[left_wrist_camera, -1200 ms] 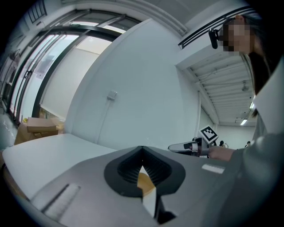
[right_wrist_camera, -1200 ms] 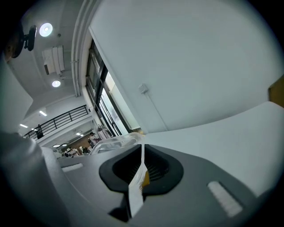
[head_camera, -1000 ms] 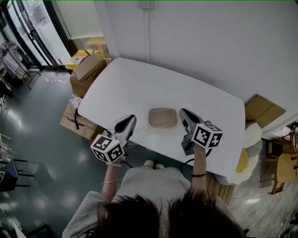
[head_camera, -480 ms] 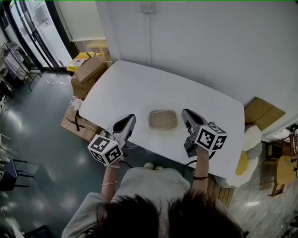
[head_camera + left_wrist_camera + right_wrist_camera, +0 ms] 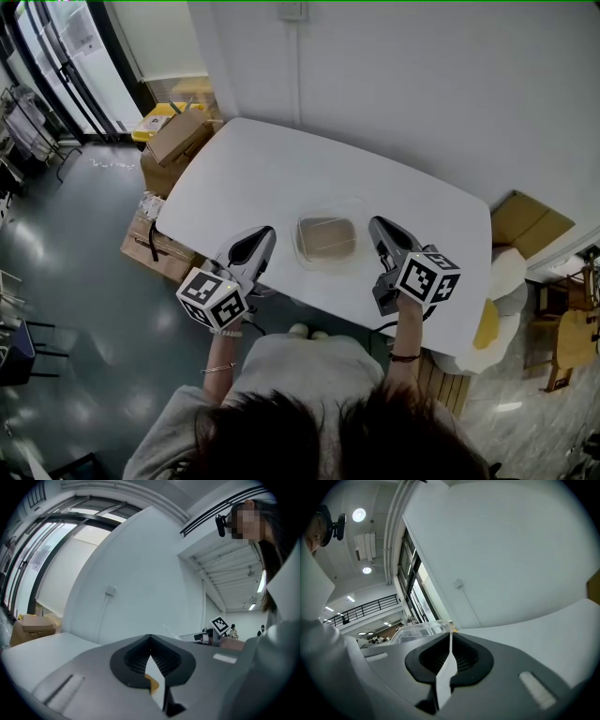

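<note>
Right gripper (image 5: 378,225) sits slightly farther outward than before; left gripper (image 5: 264,232) opposite, clear container (image 5: 325,240) between; both jaws closed, empty.

left gripper (image 5: 265,232): tapered grey-and-white shell with a black inset toward the nose. right gripper (image 5: 376,225): same build. each carries a white marker cube (image 5: 215,299) printed with black squares. pads (image 5: 164,660) are black and ribbed, set in a dark collar on the grey housing. person wears a light grey short-sleeved top (image 5: 300,370). dark hair (image 5: 281,436). thin bracelet (image 5: 217,368) on left wrist, dark band (image 5: 400,355) on right wrist.
</note>
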The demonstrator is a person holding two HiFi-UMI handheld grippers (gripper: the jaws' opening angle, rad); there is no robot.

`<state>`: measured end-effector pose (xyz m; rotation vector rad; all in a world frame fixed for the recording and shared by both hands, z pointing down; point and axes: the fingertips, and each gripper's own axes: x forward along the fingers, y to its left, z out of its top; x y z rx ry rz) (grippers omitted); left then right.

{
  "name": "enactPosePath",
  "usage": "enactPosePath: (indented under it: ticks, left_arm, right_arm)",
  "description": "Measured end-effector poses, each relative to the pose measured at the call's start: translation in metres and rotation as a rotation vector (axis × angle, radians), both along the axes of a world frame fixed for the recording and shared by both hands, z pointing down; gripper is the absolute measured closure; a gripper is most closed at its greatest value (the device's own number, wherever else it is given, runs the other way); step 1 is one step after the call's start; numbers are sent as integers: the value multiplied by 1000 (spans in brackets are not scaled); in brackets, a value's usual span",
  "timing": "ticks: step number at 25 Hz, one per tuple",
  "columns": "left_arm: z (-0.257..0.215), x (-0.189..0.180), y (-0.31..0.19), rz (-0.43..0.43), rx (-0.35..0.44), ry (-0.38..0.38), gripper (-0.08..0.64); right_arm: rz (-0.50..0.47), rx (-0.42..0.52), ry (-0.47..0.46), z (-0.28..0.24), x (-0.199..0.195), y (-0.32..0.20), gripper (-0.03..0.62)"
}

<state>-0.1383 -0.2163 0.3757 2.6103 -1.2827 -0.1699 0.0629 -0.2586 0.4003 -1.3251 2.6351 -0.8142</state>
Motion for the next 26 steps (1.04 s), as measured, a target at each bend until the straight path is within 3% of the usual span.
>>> enactPosePath:
  ticks: [26]
  left_arm:
    - [10, 11, -5, 1, -12, -33, 569]
  right_arm:
    - [1, 0, -6, 6, 14, -2, 563]
